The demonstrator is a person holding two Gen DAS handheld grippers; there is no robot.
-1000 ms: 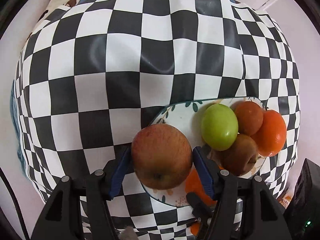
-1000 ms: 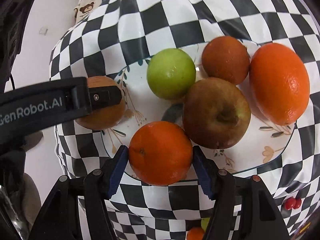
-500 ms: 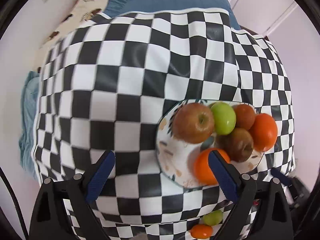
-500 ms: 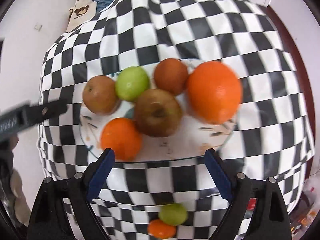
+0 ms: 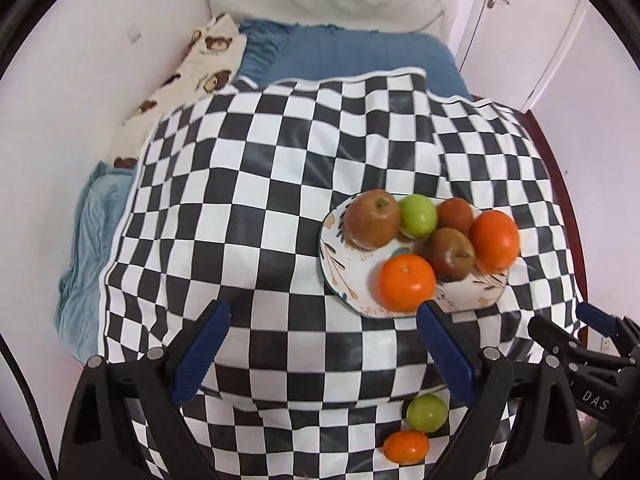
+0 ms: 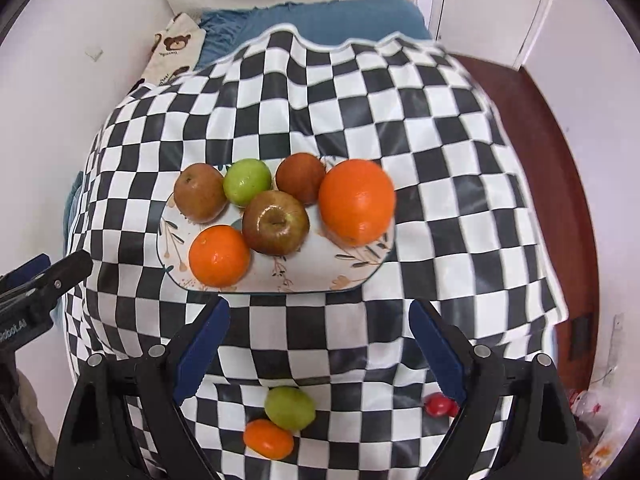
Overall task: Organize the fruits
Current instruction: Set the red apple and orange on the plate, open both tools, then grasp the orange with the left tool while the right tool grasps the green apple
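Left gripper (image 5: 322, 346) and right gripper (image 6: 318, 338): both spread wide, empty, jaws just opened. Six round fruits sit on white floral plate (image 6: 304, 276) mid checkered table. Next: fetch small green fruit (image 6: 289, 407) and small orange fruit (image 6: 268, 438) at near edge.

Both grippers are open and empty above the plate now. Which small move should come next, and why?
Probably lower the right gripper toward the green fruit on the checkered cloth. It and the small orange fruit beside it lie off the plate, which already holds six fruits. The left gripper is open too.
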